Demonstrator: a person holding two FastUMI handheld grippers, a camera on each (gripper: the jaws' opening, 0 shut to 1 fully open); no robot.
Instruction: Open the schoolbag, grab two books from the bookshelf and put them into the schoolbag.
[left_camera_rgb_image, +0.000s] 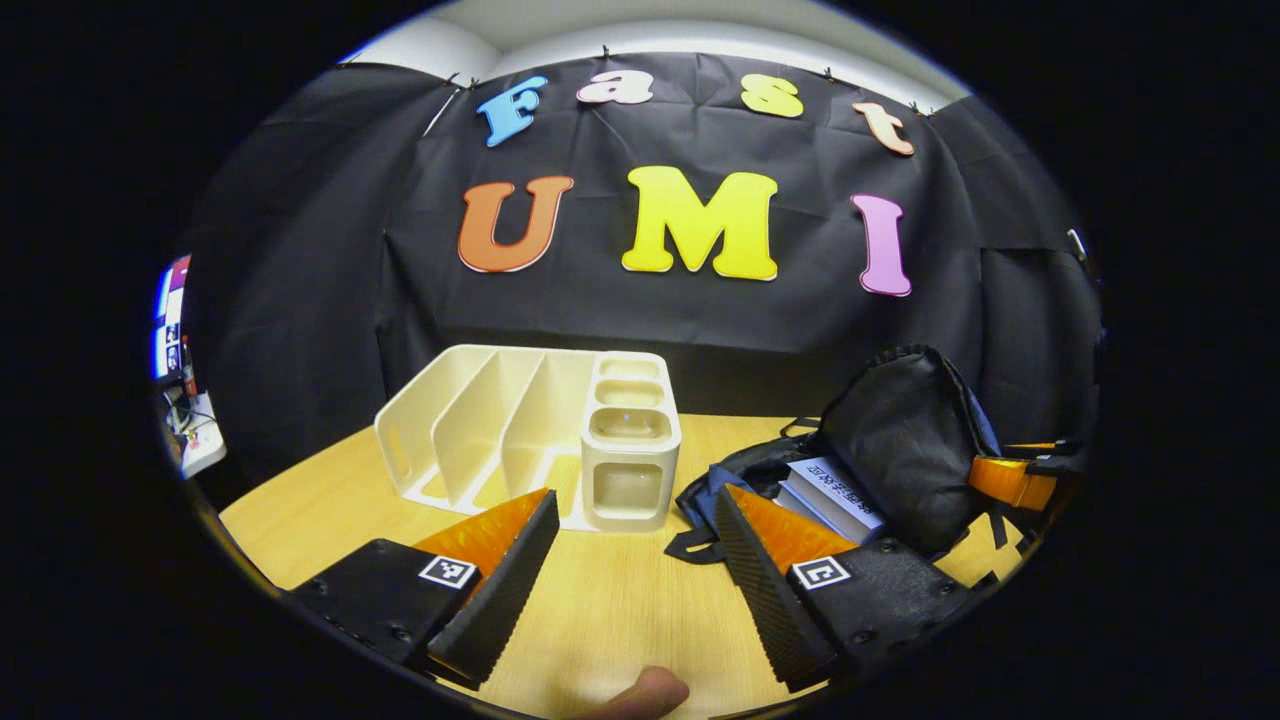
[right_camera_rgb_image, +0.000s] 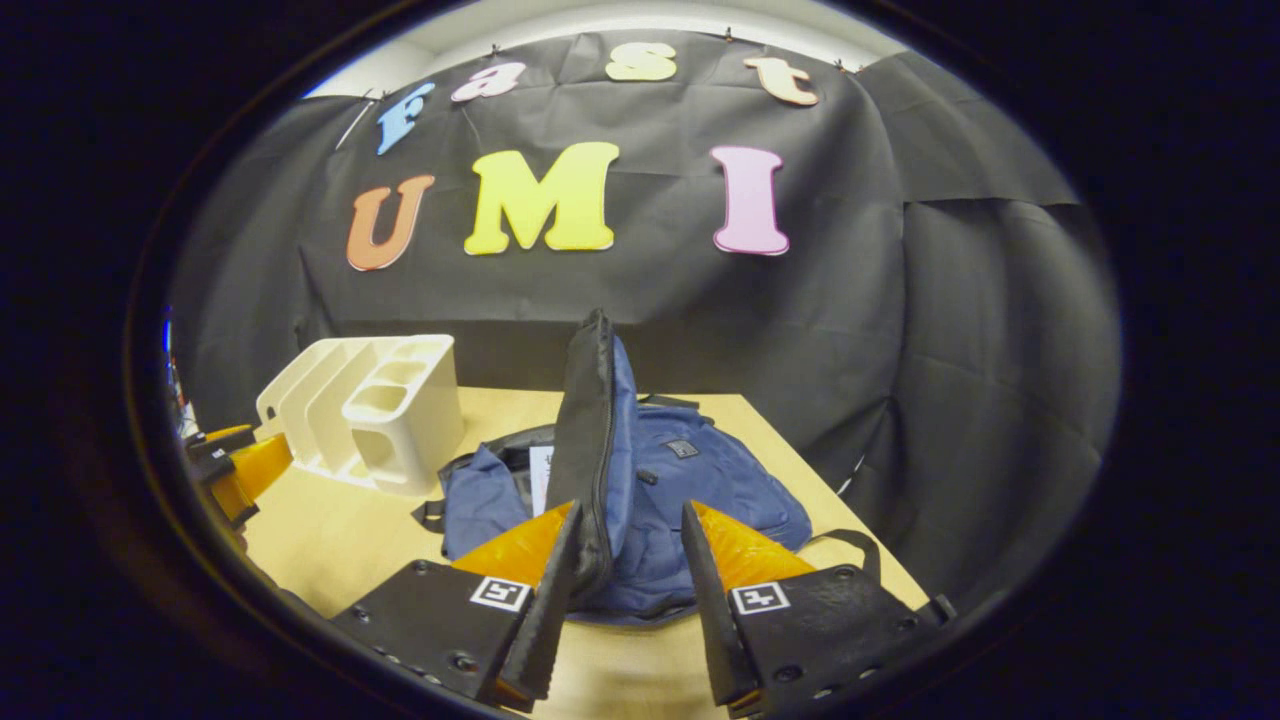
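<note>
The cream bookshelf stands on the wooden table with its slots empty; it also sits at the left in the right gripper view. The blue schoolbag lies open, its black-lined flap standing upright. Books with white and blue covers lie inside the schoolbag, and a white edge of a book peeks out. My left gripper is open over bare table between shelf and bag. My right gripper is open, and the flap rests against its left finger.
The wooden table has free room in front of the shelf. Its right edge runs close past the bag. Clutter and a screen sit beyond the table's left side. A fingertip shows at the bottom.
</note>
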